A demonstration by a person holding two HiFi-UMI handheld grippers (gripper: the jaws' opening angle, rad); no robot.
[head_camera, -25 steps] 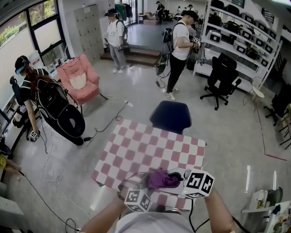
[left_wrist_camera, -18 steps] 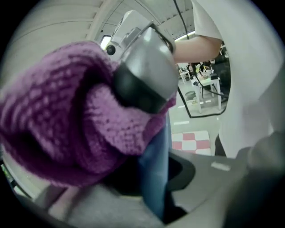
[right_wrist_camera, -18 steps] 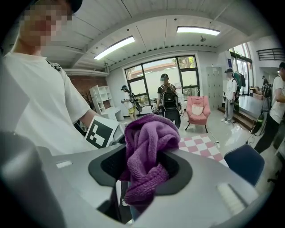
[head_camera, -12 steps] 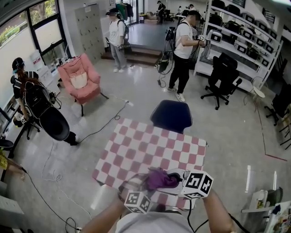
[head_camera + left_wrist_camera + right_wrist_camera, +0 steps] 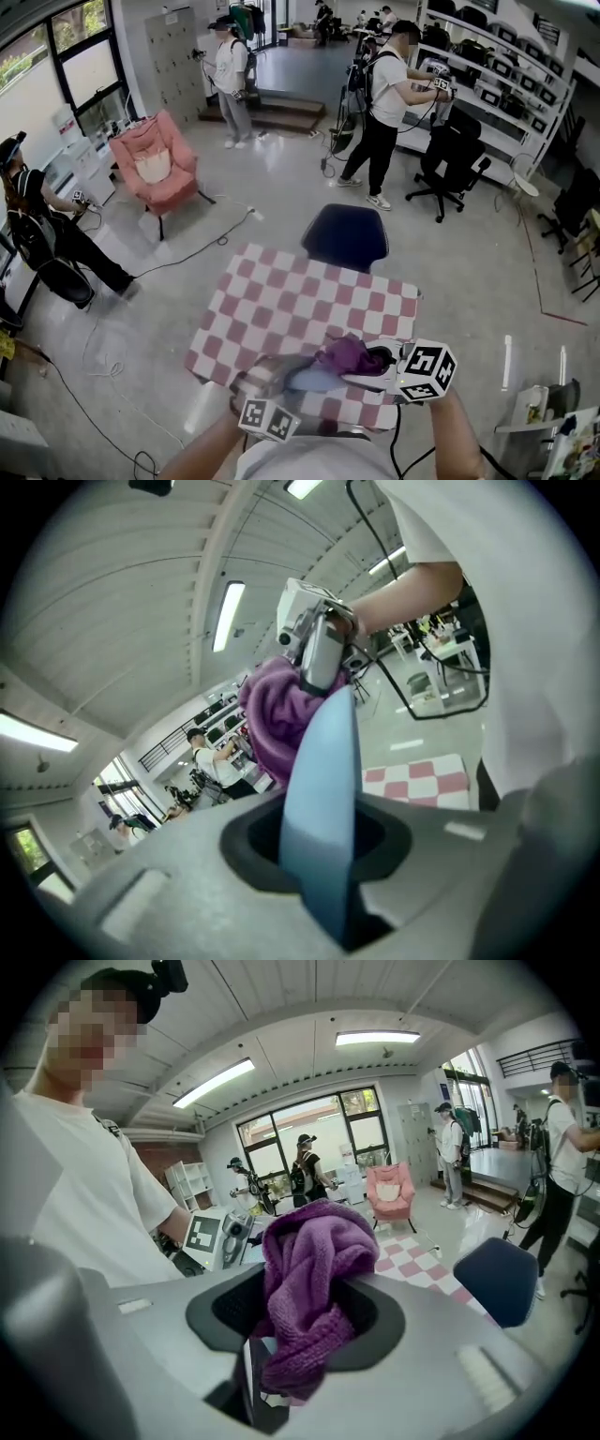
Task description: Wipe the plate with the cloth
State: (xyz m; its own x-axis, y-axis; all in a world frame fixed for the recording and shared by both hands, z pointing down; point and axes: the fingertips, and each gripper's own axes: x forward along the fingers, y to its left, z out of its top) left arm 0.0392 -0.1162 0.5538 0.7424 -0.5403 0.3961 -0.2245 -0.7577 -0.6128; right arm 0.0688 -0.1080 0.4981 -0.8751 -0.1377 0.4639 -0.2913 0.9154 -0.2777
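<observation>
Left gripper view gives me the clearest read: my left gripper (image 5: 317, 874) is clamped on the rim of the blue plate (image 5: 321, 761), held edge-on in the air above the near edge of the checkered table (image 5: 309, 300). My right gripper (image 5: 302, 1335) pinches a bunched purple cloth (image 5: 314, 1260), which lies against the plate's face. I judge the wiping under way, not finished; how much of the face is cleaned I cannot tell.
</observation>
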